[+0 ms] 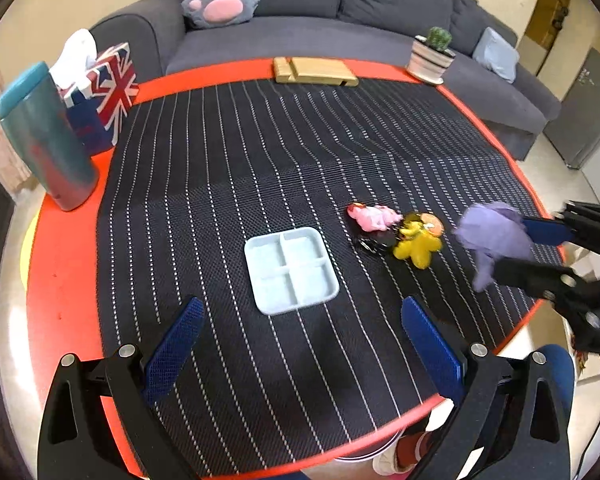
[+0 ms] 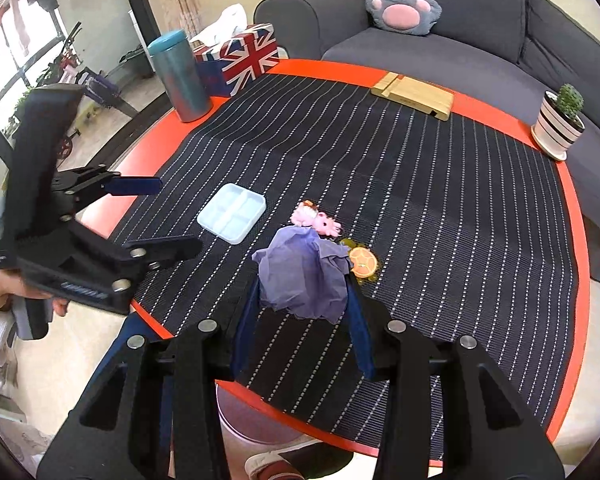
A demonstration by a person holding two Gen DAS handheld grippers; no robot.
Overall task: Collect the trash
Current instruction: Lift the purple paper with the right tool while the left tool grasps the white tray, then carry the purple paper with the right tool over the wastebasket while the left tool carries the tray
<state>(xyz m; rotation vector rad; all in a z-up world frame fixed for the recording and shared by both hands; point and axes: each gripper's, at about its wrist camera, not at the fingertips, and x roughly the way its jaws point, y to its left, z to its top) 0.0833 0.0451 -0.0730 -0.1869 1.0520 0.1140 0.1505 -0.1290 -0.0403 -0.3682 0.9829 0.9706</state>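
Note:
A crumpled purple paper wad (image 2: pixel 300 276) hangs just above the striped mat, with my right gripper (image 2: pixel 303 285) shut on it, a blue pad on either side. The left wrist view shows the same wad (image 1: pixel 494 236) in the right gripper (image 1: pixel 516 250) near the table's right edge. My left gripper (image 1: pixel 302 302) is open and holds nothing, hovering over the near side of an empty light-blue divided tray (image 1: pixel 292 270). In the right wrist view, the left gripper (image 2: pixel 176 216) is at the table's left edge, held by a hand. The tray (image 2: pixel 232 218) lies just right of it.
A pink plush toy (image 1: pixel 374 218) and a yellow turtle toy (image 1: pixel 418 240) lie beside the wad. A teal tumbler (image 1: pixel 46 140), flag tissue box (image 1: pixel 104 96), wooden stand (image 1: pixel 316 72) and potted cactus (image 1: pixel 432 56) line the far rim. A round pale container (image 2: pixel 240 416) sits under the near edge.

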